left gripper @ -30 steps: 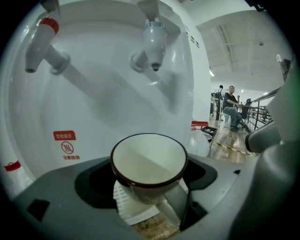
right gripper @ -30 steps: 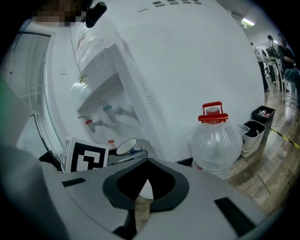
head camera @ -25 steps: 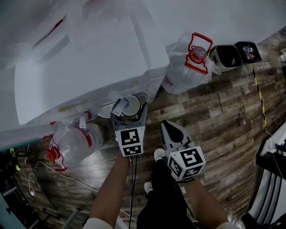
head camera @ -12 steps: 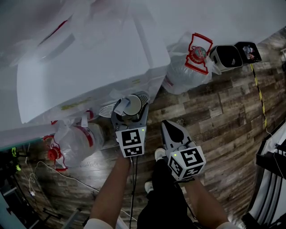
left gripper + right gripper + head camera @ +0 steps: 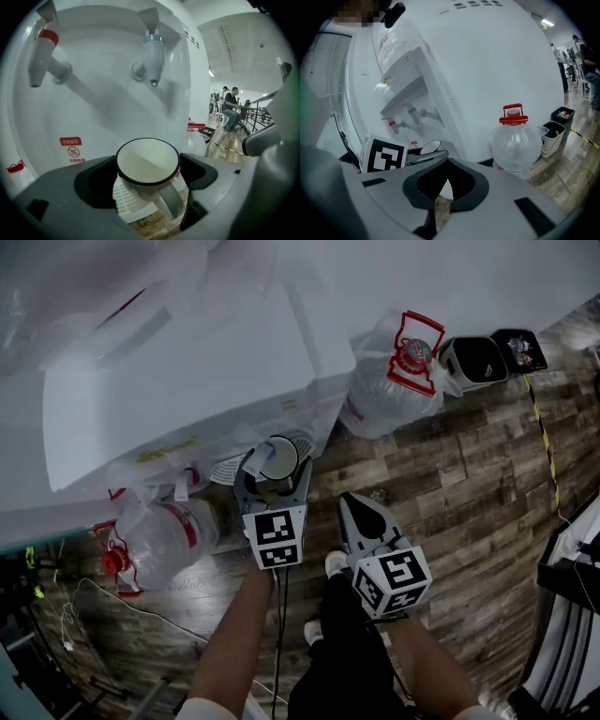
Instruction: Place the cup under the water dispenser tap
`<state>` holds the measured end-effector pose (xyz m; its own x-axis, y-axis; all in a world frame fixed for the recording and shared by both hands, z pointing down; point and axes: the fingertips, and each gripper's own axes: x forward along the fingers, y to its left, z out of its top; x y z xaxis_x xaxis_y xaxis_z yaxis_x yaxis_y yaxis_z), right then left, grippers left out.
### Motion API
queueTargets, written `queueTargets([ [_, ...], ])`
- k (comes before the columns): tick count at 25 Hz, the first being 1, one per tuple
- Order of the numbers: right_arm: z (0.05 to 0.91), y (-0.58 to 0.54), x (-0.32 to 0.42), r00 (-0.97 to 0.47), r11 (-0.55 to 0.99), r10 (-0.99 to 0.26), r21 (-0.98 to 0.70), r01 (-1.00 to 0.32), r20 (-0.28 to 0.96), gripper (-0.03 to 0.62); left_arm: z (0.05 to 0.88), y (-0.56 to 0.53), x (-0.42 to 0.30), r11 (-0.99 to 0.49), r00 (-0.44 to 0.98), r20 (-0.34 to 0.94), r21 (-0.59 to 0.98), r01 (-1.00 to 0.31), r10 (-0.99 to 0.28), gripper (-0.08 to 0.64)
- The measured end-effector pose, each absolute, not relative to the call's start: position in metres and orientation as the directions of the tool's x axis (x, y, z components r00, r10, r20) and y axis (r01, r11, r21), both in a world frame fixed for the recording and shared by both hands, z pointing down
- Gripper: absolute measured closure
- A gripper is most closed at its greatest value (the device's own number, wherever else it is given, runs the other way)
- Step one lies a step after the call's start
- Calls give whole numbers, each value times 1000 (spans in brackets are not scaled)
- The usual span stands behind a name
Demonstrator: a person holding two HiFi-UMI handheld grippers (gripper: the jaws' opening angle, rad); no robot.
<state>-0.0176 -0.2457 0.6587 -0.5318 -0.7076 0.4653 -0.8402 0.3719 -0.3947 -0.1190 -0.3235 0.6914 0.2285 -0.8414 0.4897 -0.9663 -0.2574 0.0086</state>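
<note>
Wood-plank floor (image 5: 450,484) underfoot, and nearest us the right hand-held gripper (image 5: 351,501) hangs with jaws pressed together on nothing. Further in, the left hand-held gripper (image 5: 275,470) clamps the white cup (image 5: 147,161) over the drip tray (image 5: 123,199), with the blue tap (image 5: 153,56) of the water dispenser (image 5: 187,371) above it.

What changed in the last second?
The left tongs eased the cup slightly forward, toward the water dispenser. The cup now hangs over the drip tray, roughly below the blue tap. Nothing was taken hold of or let go. Unchanged: the left tongs are still shut on the cup; the right tongs are still shut, empty and held back.
</note>
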Motion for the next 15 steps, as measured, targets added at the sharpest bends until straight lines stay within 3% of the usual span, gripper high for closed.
queueTargets([
  [15, 661, -244, -14, -524, 362, -709, -394, -845, 471, 574, 701, -320, -125, -238, 213, 536, 23, -971, -817, 134],
])
